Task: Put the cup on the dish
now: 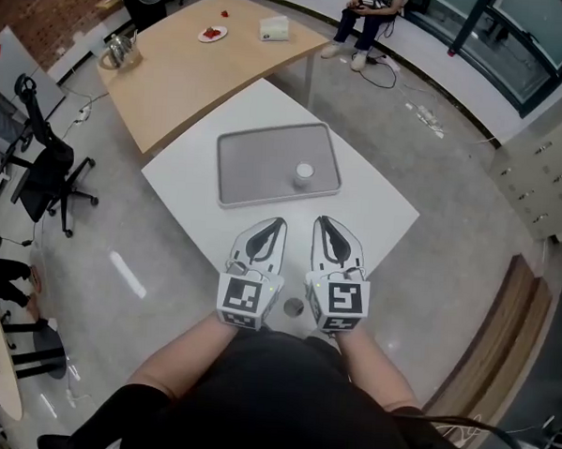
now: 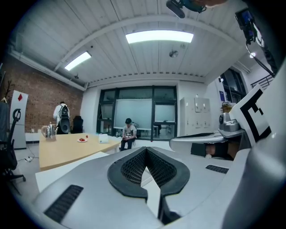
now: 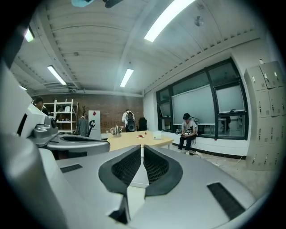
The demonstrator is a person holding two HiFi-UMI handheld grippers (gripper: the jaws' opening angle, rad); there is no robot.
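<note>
A small white cup (image 1: pixel 303 173) stands upright on a grey rectangular tray (image 1: pixel 256 166), near the tray's right edge, on a white table (image 1: pixel 376 210). My left gripper (image 1: pixel 279 222) and right gripper (image 1: pixel 321 220) lie side by side at the table's near corner, tips pointing at the tray and a short way from it. Both are shut with nothing between the jaws. A small round grey object (image 1: pixel 294 307) sits between the two gripper bodies. The left gripper view (image 2: pixel 146 149) and right gripper view (image 3: pixel 142 146) look across the room; neither shows the cup or the tray.
Behind the white table stands a wooden table (image 1: pixel 190 69) with a small plate (image 1: pixel 213 34), a white box (image 1: pixel 273 27) and a kettle (image 1: pixel 118 51). An office chair (image 1: pixel 49 174) is at the left. A seated person (image 1: pixel 367 17) is far back. Lockers (image 1: pixel 547 172) line the right.
</note>
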